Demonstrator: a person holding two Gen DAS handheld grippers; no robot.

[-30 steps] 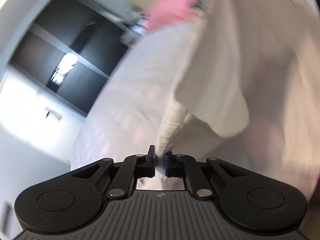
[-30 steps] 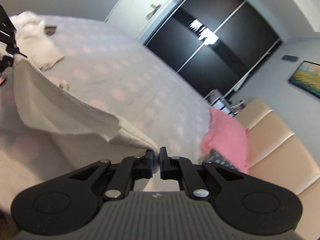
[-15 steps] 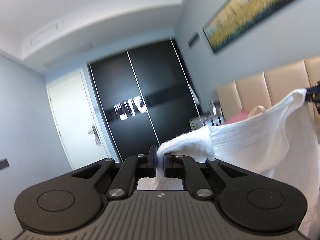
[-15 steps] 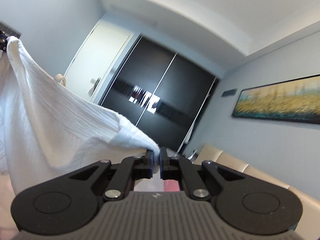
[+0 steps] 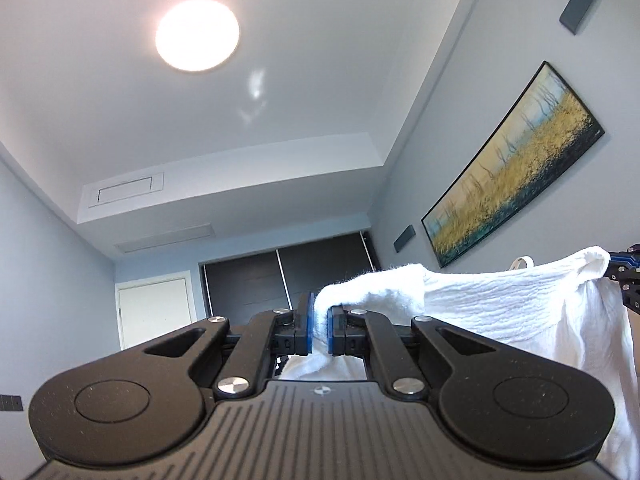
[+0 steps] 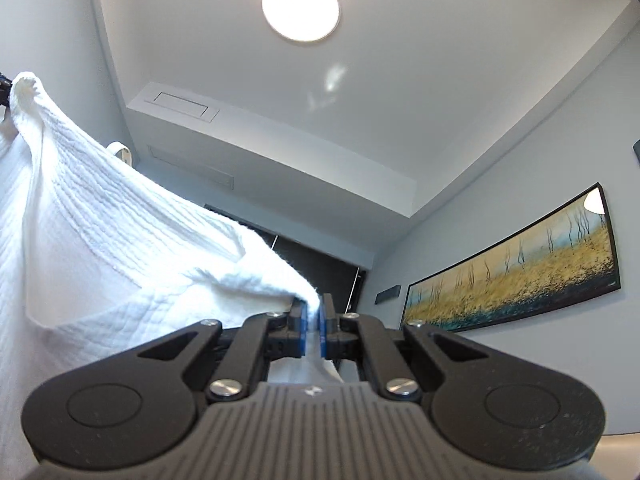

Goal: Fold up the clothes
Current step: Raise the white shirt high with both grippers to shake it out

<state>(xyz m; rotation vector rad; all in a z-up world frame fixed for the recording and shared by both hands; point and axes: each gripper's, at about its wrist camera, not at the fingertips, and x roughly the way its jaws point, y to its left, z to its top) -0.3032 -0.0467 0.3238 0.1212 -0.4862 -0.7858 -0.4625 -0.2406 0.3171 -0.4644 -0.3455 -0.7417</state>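
Observation:
A white textured garment [image 5: 500, 312] hangs stretched in the air between both grippers. My left gripper [image 5: 319, 322] is shut on one top corner of it, the cloth bunched between its blue pads. My right gripper [image 6: 313, 328] is shut on the other top corner, and the white garment [image 6: 100, 240] slopes away to the left in the right wrist view. The right gripper's tip [image 5: 624, 266] shows at the right edge of the left wrist view. A small hanging loop [image 6: 120, 150] sticks up from the top edge. The garment's lower part is hidden.
Both cameras tilt up at the white ceiling with a round lamp [image 5: 197, 35]. A landscape painting [image 5: 516, 168] hangs on the grey wall at right. A dark sliding wardrobe [image 5: 288, 276] and a white door [image 5: 156, 308] stand at the far end.
Both grippers have risen from the bed and tilted upward, lifting the white garment into the air. The bed and pink pillow have dropped out of view. Both grips stayed shut.

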